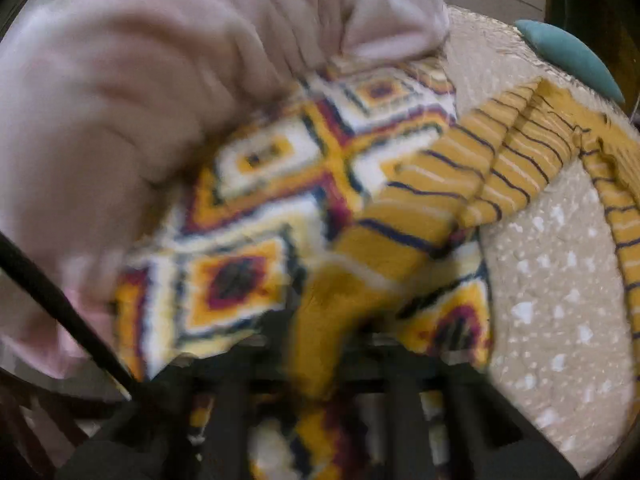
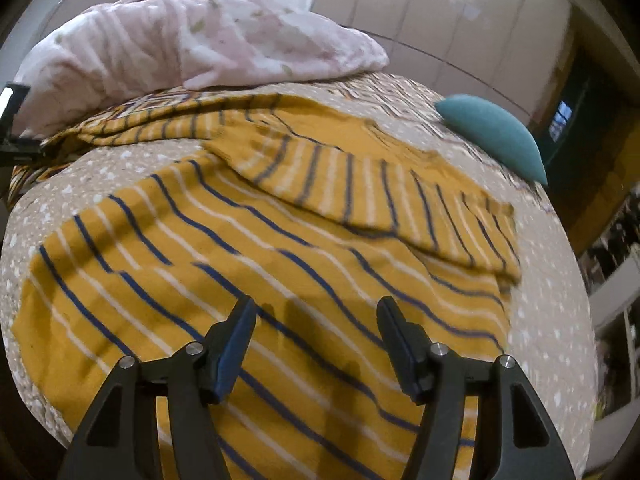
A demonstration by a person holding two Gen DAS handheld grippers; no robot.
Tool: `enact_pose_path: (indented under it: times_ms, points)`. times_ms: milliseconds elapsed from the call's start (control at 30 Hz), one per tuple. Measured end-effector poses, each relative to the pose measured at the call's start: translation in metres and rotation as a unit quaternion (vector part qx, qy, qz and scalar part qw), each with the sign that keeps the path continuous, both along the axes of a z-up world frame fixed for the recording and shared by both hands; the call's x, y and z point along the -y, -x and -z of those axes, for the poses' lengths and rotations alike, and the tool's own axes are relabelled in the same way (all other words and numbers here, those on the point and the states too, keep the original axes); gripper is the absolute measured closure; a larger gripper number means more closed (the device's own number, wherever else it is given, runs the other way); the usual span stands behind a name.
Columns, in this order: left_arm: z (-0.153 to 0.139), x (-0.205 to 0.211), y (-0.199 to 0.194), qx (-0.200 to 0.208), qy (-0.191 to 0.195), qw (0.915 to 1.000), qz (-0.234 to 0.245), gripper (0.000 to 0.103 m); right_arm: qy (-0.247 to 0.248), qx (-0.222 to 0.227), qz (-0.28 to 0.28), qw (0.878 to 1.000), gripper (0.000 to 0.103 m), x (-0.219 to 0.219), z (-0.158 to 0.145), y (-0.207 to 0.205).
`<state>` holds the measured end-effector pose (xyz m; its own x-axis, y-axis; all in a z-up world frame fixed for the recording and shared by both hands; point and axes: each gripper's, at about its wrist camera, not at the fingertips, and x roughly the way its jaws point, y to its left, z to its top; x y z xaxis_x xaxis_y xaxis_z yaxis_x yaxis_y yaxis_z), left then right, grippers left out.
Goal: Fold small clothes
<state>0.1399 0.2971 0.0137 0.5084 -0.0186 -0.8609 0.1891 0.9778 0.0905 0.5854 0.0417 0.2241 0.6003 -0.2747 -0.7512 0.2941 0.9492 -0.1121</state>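
Holding right gripper (image 2: 316, 344) wide open just above shirt (image 2: 240, 264), gripping nothing. Seeing shirt lying flat on bed (image 2: 120, 164), one sleeve (image 2: 360, 200) already lying across the body.

Judging the step as taking the near edge. Doing it well means:
- lowering both fingers onto one spot of the edge
- pinching all layers together
- lifting low and carrying toward the far end, keeping stripes lining up and nothing bunching

Keeping left gripper (image 1: 316, 360) down among patterned cloth (image 1: 260, 208). Blurring too badly here to tell whether closed on it, though possibly pinching a yellow fold.

Noting far sleeve (image 1: 500, 160) lying over that cloth, so risking a drag on the shirt if either is pulled. Freeing them from each other first seems wise.

Watching blanket (image 1: 120, 80) heaping beyond the cloth and crowding that side. Leaving pillow (image 2: 492, 136) at the far edge, apart from shirt.
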Motion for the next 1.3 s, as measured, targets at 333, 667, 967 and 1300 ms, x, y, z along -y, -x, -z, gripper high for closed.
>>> enact_pose_path:
  times_ms: [333, 667, 967, 1300]
  points:
    - [-0.129, 0.08, 0.002, 0.03, 0.17, 0.9837, 0.049, 0.093, -0.058, 0.053, 0.065, 0.995, 0.036, 0.045, -0.004, 0.048]
    - [-0.224, 0.306, 0.095, 0.018, 0.264, 0.9112, 0.315, 0.031, -0.114, 0.081, 0.123, 0.983, 0.036, 0.082, -0.004, 0.097]
    - [-0.139, 0.265, 0.108, 0.043, 0.16, 0.962, 0.217, 0.02, -0.12, 0.094, 0.133, 0.979, 0.036, 0.098, -0.012, 0.11]
    - [-0.028, 0.213, 0.106, 0.026, 0.115, 0.9835, 0.137, 0.02, -0.182, 0.086, 0.102, 0.974, 0.036, 0.114, 0.003, 0.028]
